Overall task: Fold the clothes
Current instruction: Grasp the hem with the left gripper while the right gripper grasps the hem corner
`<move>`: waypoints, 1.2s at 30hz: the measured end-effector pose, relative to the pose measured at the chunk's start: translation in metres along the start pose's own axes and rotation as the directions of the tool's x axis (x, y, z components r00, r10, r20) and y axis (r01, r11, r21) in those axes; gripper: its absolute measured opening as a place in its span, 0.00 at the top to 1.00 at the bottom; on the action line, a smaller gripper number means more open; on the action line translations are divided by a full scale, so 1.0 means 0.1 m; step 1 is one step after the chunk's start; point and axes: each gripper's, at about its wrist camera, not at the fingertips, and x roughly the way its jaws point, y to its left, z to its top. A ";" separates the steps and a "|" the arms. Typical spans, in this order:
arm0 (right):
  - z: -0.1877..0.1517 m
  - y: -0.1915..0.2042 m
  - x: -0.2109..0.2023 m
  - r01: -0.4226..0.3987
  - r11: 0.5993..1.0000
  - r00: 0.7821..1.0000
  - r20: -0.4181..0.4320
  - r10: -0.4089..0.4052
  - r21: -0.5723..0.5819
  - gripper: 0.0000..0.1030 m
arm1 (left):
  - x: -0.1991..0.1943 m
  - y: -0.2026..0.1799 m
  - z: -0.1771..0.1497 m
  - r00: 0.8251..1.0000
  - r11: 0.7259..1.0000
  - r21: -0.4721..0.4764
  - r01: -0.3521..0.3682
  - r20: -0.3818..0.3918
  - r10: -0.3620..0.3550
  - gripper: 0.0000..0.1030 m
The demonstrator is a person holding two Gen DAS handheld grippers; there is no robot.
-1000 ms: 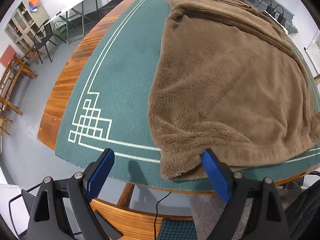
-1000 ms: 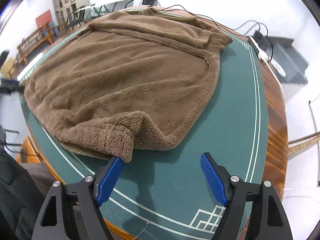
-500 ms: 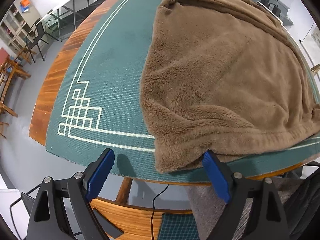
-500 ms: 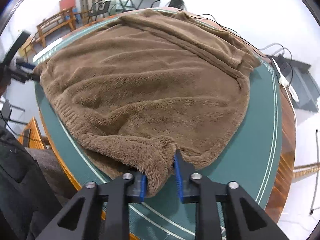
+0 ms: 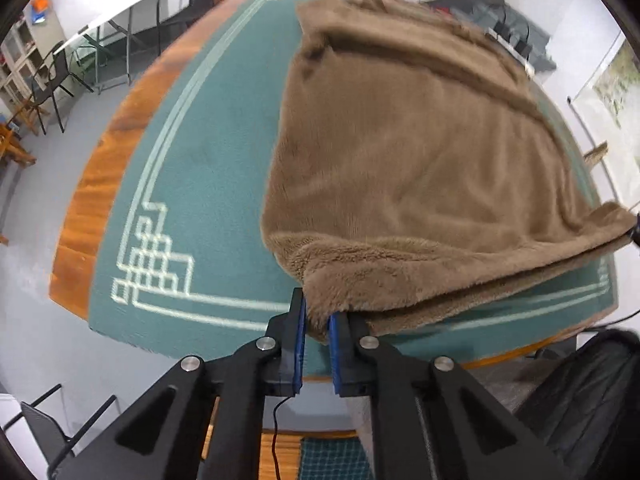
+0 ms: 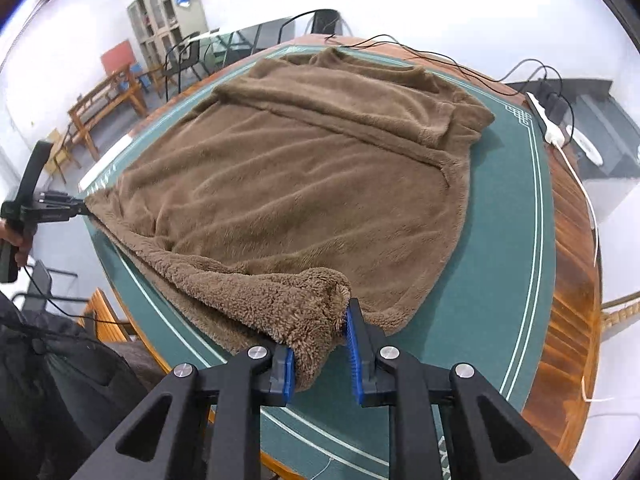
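A brown fleece garment [image 5: 400, 152] lies spread on the green table mat [image 5: 208, 160]. My left gripper [image 5: 316, 316] is shut on the garment's near hem corner, and the blue pads pinch the fleece. In the right wrist view the same garment [image 6: 320, 184] stretches away, and my right gripper [image 6: 320, 344] is shut on the other near hem corner, which bulges between its pads. The hem edge between the two grips is lifted a little off the mat. The left gripper [image 6: 76, 211] also shows at the left edge, held by a hand [image 6: 16, 240].
The mat sits on a round wooden table [image 6: 568, 264]. A white power strip [image 6: 548, 124] and black cables lie at its far right rim. Chairs [image 5: 60, 76], a wooden bench [image 6: 104, 100] and a cabinet [image 6: 168, 12] stand beyond. Dark clothing [image 6: 52, 392] is close at the near edge.
Both grippers went from wide open to shut on the hem corners, the right one first, the left one just now. The near hem has risen off the mat.
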 end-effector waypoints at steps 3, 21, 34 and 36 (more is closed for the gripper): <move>0.07 -0.04 -0.07 -0.001 1.000 1.000 0.026 0.001 0.012 0.79 | -0.17 0.00 0.16 0.998 1.000 0.004 -0.012 0.056 0.011 0.89; 1.42 -0.66 -0.70 0.158 0.979 0.917 0.350 -0.194 0.129 0.79 | -1.01 0.04 2.37 0.899 0.996 -0.030 0.090 0.433 -0.068 0.89; 2.58 -1.55 0.15 0.213 0.911 0.894 0.305 -0.327 0.354 0.79 | 0.06 -0.11 4.01 0.930 0.997 -0.047 0.069 0.364 -0.047 0.89; 2.67 -1.70 0.38 0.221 0.896 0.899 0.275 -0.340 0.386 0.79 | 0.30 -0.13 4.17 0.940 0.997 -0.045 0.061 0.338 -0.042 0.89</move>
